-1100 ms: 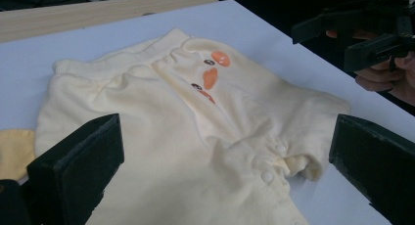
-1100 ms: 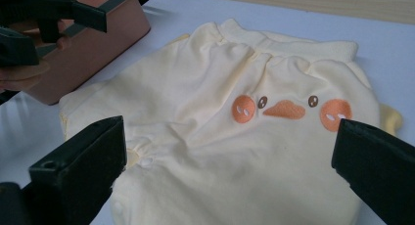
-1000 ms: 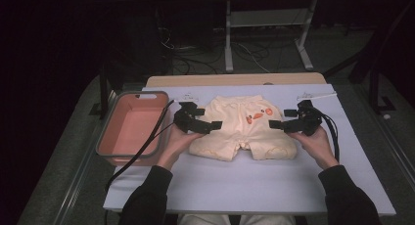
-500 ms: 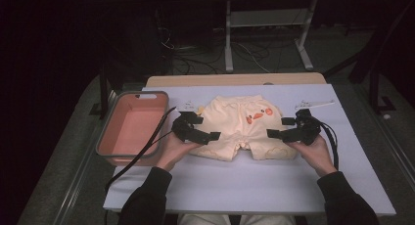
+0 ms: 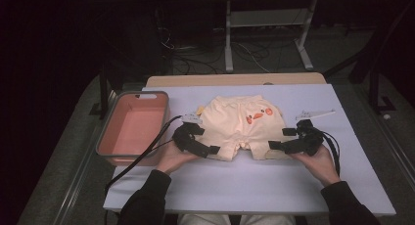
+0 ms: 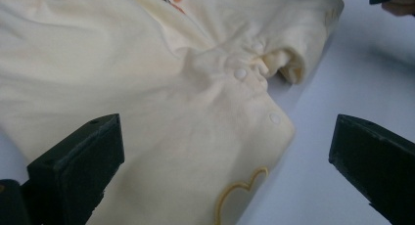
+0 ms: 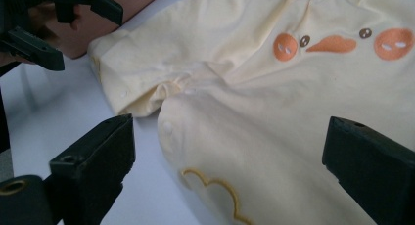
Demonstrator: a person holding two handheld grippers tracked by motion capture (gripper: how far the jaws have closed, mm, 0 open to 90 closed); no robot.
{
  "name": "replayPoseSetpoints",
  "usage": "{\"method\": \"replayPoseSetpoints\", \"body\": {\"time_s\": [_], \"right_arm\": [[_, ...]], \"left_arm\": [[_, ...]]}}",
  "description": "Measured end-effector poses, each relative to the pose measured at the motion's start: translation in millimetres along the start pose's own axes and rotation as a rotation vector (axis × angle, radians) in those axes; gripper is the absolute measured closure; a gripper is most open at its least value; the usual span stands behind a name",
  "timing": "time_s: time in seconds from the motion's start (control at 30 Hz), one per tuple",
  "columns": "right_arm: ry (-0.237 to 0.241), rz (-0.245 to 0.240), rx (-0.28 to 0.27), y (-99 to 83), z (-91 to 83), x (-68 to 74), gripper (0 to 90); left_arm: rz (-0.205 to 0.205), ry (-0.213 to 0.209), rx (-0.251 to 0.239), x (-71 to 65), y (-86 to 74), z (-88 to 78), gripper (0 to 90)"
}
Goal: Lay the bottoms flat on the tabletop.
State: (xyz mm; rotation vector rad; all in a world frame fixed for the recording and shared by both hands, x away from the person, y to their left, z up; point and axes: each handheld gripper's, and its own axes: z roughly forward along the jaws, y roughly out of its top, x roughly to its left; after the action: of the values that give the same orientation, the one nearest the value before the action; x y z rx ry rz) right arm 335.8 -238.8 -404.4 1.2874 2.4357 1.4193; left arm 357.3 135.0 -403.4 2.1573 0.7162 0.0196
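In the high view, a pale yellow soft cotton baby garment with an orange duck face printed on it [image 5: 242,127] is lying flat near the middle of the lavender sheet covering the table [image 5: 342,176], with a salmon-pink rectangular plastic tub [image 5: 132,127] sitting well apart to its left. The left gripper [image 5: 213,149] is hovering at the garment's near left leg hem and the right gripper [image 5: 274,146] at the near right one, both jaws standing apart and gripping nothing; the right jaws have just been narrowing slightly with no cloth pressed between them. In the left gripper view, the left gripper [image 6: 225,171] is straddling a leg corner bearing a stitched yellow heart outline [image 6: 240,193], and the row of small white snap buttons [image 6: 240,74] along the crotch is bunching the fabric into soft wrinkles. In the right gripper view, the right gripper [image 7: 230,176] is framing the other leg panel above a stitched cloud-like outline [image 7: 215,191]. The cloth is looking light, limp and thin, so it should be drooping and folding wherever it is unsupported; it is not fragile or slippery. Pinching the doubled hem at each leg corner, well clear of the snaps, is probably giving the firmest hold.
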Motion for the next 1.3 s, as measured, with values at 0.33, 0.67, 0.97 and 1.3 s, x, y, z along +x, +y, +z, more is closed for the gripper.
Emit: {"method": "replayPoseSetpoints", "body": {"time_s": [0.33,0.67,0.97,1.3], "right_arm": [[-0.001,0.0,0.043,-13.5,-1.7,-1.2,8.6],[-0.025,-0.006,0.137,-21.0,15.2,-10.2,15.1],[-0.035,-0.057,0.13,-21.4,17.7,-9.6,50.8],[0.059,-0.039,0.094,-14.5,16.2,-20.1,83.1]], "left_arm": [[0.078,-0.042,0.085,-6.5,-8.2,12.4,13.9],[0.196,0.011,0.133,-10.7,-14.8,20.6,42.6],[0.236,0.016,0.142,-9.8,-15.8,25.9,70.9],[0.118,-0.028,0.09,5.7,-0.2,15.1,85.1]]}}
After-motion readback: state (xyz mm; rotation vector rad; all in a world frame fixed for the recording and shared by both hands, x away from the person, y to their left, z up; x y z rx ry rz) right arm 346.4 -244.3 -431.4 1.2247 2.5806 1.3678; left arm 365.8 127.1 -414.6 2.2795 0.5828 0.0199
